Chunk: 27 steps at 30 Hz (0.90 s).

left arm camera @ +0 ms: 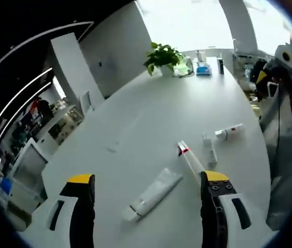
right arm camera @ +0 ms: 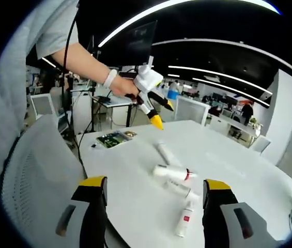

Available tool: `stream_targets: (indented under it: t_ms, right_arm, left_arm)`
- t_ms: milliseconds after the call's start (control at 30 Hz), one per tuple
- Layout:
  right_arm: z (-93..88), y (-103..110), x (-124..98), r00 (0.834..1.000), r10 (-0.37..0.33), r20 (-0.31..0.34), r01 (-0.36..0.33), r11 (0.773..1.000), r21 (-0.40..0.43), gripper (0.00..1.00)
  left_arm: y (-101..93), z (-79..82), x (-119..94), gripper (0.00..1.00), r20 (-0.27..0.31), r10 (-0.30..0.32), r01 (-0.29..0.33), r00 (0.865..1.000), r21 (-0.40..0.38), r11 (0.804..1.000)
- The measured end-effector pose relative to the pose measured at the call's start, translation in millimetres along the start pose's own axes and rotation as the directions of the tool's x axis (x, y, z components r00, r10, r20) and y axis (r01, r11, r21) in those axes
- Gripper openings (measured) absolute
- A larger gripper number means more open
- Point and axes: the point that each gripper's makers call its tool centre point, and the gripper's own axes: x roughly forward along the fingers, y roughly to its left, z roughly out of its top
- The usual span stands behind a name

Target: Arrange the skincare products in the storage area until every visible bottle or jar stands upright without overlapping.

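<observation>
In the left gripper view, the left gripper [left arm camera: 148, 199] rises from the bottom edge with its two yellow-tipped jaws spread wide and nothing between them. On the white table [left arm camera: 151, 113], low in the frame between the jaws, a long white tube [left arm camera: 152, 195] lies flat on its side. Just right of it, a slim bottle with a red band [left arm camera: 189, 157] also lies flat, running down toward the right jaw. Further right lie a small white bottle [left arm camera: 210, 150] and, beyond it, a white tube with a red mark [left arm camera: 229, 131], both on their sides and close together. At the top centre stands a potted plant [left arm camera: 164, 58] at the far end of the table.

In the right gripper view, a person's hand [right arm camera: 121, 86] at upper left holds the left gripper [right arm camera: 155, 111] above the table, its yellow tips pointing down; whether its jaws are parted cannot be told here. The right gripper [right arm camera: 153, 206] stands at the bottom with its jaws wide apart and empty. Between them, in the lower centre, the skincare products [right arm camera: 174, 178] lie tumbled on their sides, some touching, none upright.
</observation>
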Motion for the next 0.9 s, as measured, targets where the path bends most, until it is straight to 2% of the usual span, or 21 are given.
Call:
stream_targets:
  t_ms: [100,233,367,467,733,800,900]
  right_arm:
    - [-0.1,-1.5,-0.4,1.0,-0.007,0.0,0.007,1.0,0.0,0.75]
    - [0.9,-2.7,-0.5,1.0,-0.014,0.005,0.014,1.0,-0.001,0.74]
    - [1.2,-3.0,-0.4,1.0,-0.016,0.005,0.016,1.0,-0.002,0.74]
    - [2.6,-4.6,-0.5,1.0,-0.026,0.01,0.026,1.0,-0.009,0.74]
    - [2.8,-8.2,-1.5,0.999,-0.048,0.011,0.048,0.999,-0.013,0.75]
    - [1.8,-9.5,-1.6,0.999,-0.054,0.007,0.054,0.999,-0.01,0.75]
    - [2.1,-10.1,-1.7,0.998,-0.057,0.009,0.057,0.998,-0.009,0.75]
  left_arm:
    - [5.9,-13.2,8.6,0.83,-0.044,-0.015,0.016,0.999,0.005,1.0]
    - [6.7,-22.6,16.2,0.85,-0.073,-0.038,0.039,0.997,0.013,0.999]
    - [7.7,-38.4,24.6,0.85,-0.137,-0.069,0.078,0.988,0.06,0.995]
    - [9.9,-55.3,30.1,0.86,-0.196,-0.079,0.103,0.977,0.119,0.987]
    - [2.4,-82.1,49.1,0.9,-0.275,-0.149,0.18,0.95,0.093,0.979]
    - [0.6,-89.2,54.7,0.9,-0.306,-0.178,0.218,0.935,0.103,0.97]
    - [0.5,-93.6,63.3,0.91,-0.329,-0.204,0.249,0.922,0.101,0.963]
